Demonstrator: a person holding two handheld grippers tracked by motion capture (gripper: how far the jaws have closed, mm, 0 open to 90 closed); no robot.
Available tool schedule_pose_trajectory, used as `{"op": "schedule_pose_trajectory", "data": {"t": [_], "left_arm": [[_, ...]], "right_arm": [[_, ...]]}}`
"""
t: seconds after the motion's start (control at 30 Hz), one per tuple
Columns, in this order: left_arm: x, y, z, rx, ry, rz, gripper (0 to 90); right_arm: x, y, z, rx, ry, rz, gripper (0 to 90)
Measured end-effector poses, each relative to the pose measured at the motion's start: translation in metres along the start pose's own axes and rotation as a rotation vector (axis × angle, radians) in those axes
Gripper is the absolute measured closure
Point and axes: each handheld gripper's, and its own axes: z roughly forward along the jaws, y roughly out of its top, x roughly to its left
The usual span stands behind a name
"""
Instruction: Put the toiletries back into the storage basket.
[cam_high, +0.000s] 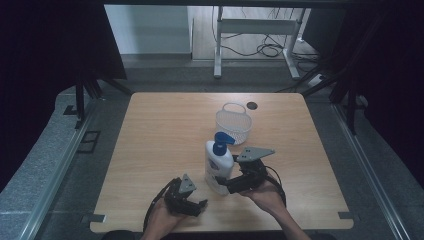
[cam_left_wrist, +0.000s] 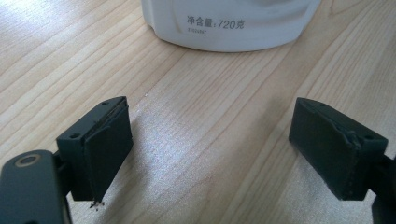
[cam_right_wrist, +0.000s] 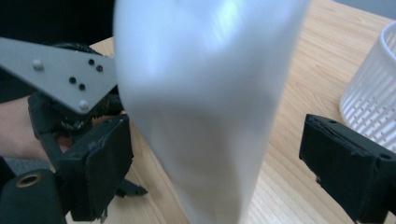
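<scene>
A white pump bottle (cam_high: 218, 167) with a blue pump head stands on the wooden table (cam_high: 160, 130), a little in front of the middle. My right gripper (cam_high: 227, 186) reaches in from the right at the bottle's lower part. In the right gripper view the bottle (cam_right_wrist: 205, 116) is between the jaws of my right gripper (cam_right_wrist: 217, 158); the left pad is close to it and the right pad stands clear of it. My left gripper (cam_high: 197, 204) lies low near the front edge, open and holding nothing. It (cam_left_wrist: 210, 149) points at the bottle's base (cam_left_wrist: 229, 23), a short way off.
A white slatted basket (cam_high: 233, 125) with a handle stands just behind the bottle, and its wall (cam_right_wrist: 373, 102) is at the right edge of the right gripper view. A dark round spot (cam_high: 252, 105) marks the table's far side. The left gripper's grey plate (cam_right_wrist: 60, 79) is close beside the bottle.
</scene>
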Motion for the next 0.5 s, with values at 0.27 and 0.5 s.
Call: {"op": "schedule_pose_trajectory", "data": {"t": [0.27,0.5], "left_arm": [[0.0,0.0,0.0,-0.001,0.002,-0.001,12.6],[0.0,0.0,0.0,-0.003,0.003,-0.004,12.6]], "right_arm": [[0.004,0.009,0.013,0.007,-0.025,-0.016,13.3],[0.006,0.013,0.022,0.012,-0.06,-0.035,18.6]]}}
